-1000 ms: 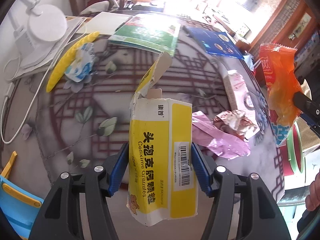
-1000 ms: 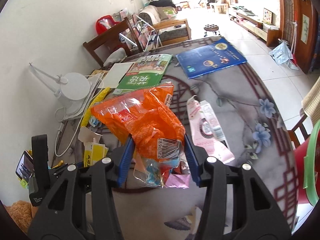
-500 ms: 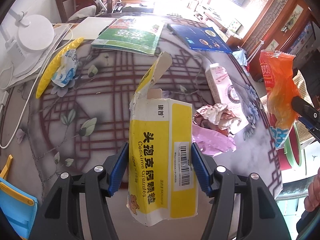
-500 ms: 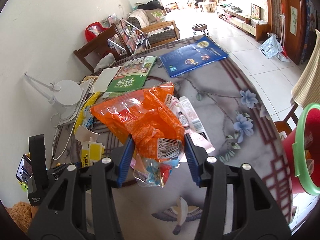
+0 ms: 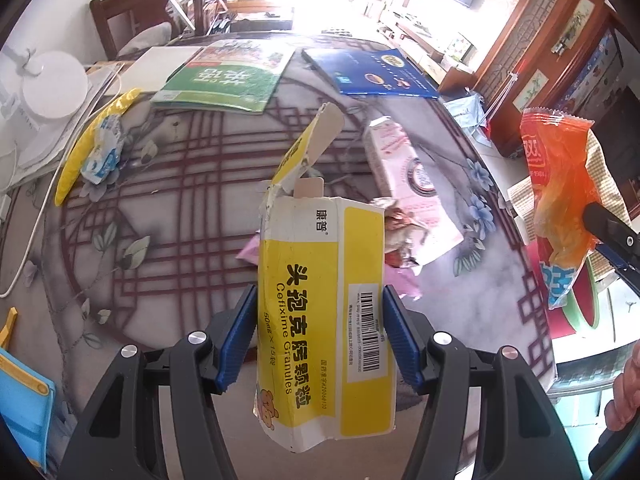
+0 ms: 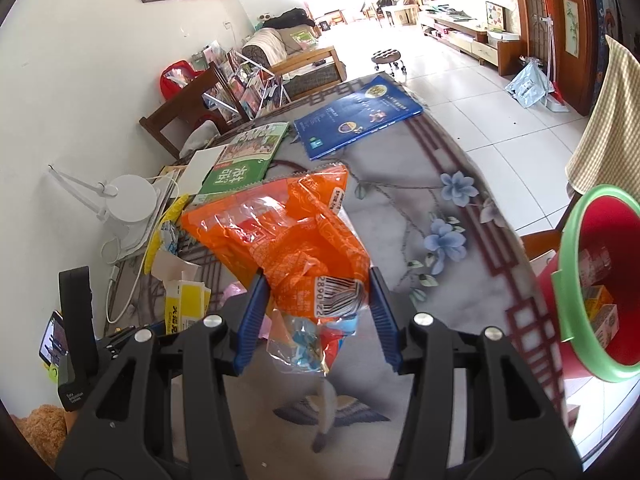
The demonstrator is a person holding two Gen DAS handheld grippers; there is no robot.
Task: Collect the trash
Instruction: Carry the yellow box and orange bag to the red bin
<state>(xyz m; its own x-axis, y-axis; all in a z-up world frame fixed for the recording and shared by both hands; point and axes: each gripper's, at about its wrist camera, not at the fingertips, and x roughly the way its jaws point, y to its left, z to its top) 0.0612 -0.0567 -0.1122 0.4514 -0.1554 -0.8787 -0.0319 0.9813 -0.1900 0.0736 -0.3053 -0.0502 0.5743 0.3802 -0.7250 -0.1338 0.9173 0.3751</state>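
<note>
Collected: some small boxes lie inside the red bin [image 6: 592, 280], which stands off the table's [image 6: 460, 264] right edge.

In hand: a yellow medicine box [image 5: 324, 312], clamped between the closed jaws of the left gripper [image 5: 318, 336], above the near edge; an orange snack bag [image 6: 296, 248], pinched in the right gripper [image 6: 316, 320], raised over the table near the bin.

Left, by my reckoning: pink carton [image 5: 404, 168], crumpled wrappers [image 5: 400, 228], small blue-white packet [image 5: 102, 148] toward the left edge.
</note>
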